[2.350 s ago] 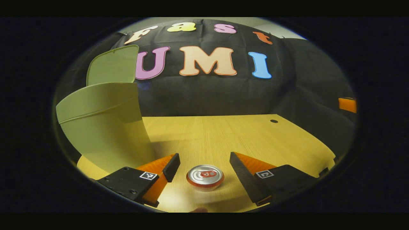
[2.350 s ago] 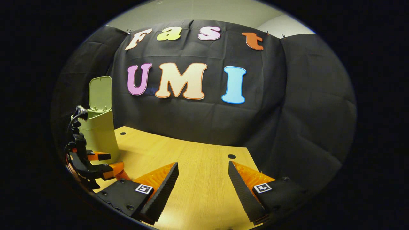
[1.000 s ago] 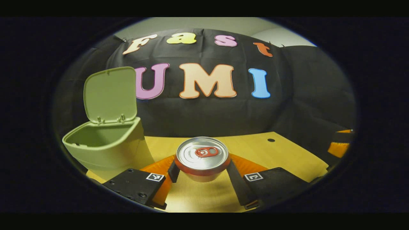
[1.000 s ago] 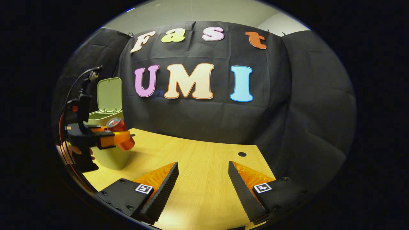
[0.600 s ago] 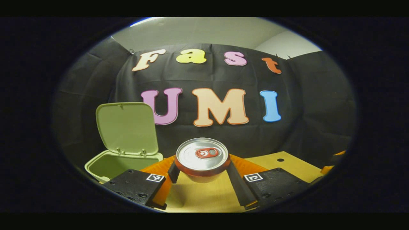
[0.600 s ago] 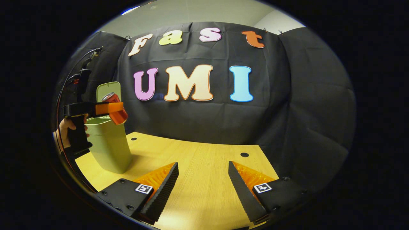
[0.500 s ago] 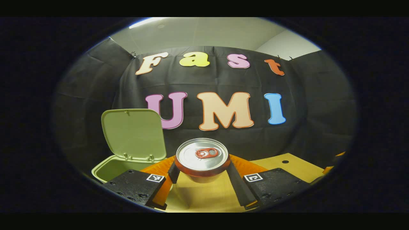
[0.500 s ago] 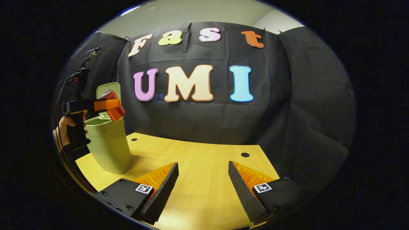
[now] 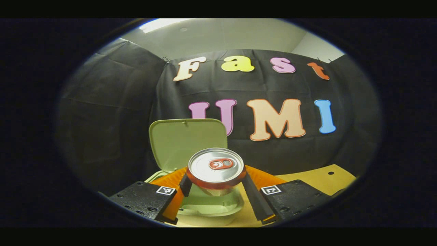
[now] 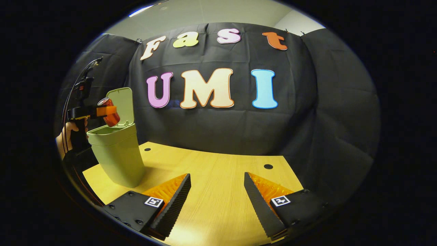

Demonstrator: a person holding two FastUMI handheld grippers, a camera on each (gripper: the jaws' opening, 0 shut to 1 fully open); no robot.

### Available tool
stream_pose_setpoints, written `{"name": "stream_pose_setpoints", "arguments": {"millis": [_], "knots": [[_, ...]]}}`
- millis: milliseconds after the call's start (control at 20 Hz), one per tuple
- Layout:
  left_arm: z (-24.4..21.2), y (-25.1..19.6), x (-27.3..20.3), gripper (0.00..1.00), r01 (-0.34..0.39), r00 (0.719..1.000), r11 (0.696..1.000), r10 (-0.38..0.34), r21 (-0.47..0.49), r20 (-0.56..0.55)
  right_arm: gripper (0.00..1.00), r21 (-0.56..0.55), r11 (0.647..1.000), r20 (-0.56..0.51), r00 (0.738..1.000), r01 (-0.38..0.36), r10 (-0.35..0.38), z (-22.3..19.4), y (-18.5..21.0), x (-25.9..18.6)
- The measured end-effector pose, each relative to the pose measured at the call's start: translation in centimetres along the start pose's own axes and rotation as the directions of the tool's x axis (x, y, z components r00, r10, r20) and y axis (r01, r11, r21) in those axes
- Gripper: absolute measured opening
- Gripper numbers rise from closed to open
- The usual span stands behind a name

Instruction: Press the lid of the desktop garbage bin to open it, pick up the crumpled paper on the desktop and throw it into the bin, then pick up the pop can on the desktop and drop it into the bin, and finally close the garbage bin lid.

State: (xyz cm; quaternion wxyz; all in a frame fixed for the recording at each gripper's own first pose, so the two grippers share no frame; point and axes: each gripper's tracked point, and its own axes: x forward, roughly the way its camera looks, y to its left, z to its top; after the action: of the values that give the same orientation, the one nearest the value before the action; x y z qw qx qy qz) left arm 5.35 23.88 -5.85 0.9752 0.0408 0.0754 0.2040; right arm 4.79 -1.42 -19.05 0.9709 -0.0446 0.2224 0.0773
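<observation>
- The left gripper point(image 9: 216, 182) clamps the pop can point(image 9: 216, 168) between both fingers, above the open mouth of the green bin point(image 9: 211, 208)
- The bin's lid point(image 9: 186, 141) stands upright behind the can
- From the right gripper view, the can point(image 10: 109, 115) hangs tilted over the bin point(image 10: 117, 155), which sits on the wooden desktop point(image 10: 218, 177)
- The right gripper point(image 10: 217, 196) hovers over the desktop, fingers wide apart, holding nothing

text: none legible | pop can point(image 9: 216, 168): no readable label

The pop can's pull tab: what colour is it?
Red, on the pop can's silver top, between the left gripper's fingers; left gripper view shows it best.
</observation>
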Motion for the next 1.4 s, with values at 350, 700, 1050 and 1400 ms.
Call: {"name": "stream_pose_setpoints", "arguments": {"millis": [350, 700, 1050, 1400], "knots": [[2.7, 3.0, -0.1, 0.90, -0.070, 0.996, 0.998, 0.069, 0.010, 0.056, 0.98, -0.013, 1.000, 0.003, 1.000, -0.011, 0.011, 0.3, 1.2, 0.4], [8.9, 3.7, 2.2, 0.90, -0.009, 0.994, 0.999, 0.012, -0.031, 0.107, 0.99, 0.019, 1.000, 0.008, 1.000, 0.024, -0.024, -0.4, 1.9, -0.3], [13.5, 5.9, 7.9, 0.89, 0.013, 0.992, 0.999, -0.009, -0.031, 0.127, 0.99, 0.087, 0.990, -0.012, 0.994, 0.113, -0.113, -2.3, 1.6, -2.1], [11.0, 5.5, 12.1, 0.89, 0.058, 0.998, 0.998, -0.058, -0.001, 0.003, 0.98, 0.118, 0.977, -0.031, 0.984, 0.179, -0.177, -3.7, 1.5, -3.3]]}}
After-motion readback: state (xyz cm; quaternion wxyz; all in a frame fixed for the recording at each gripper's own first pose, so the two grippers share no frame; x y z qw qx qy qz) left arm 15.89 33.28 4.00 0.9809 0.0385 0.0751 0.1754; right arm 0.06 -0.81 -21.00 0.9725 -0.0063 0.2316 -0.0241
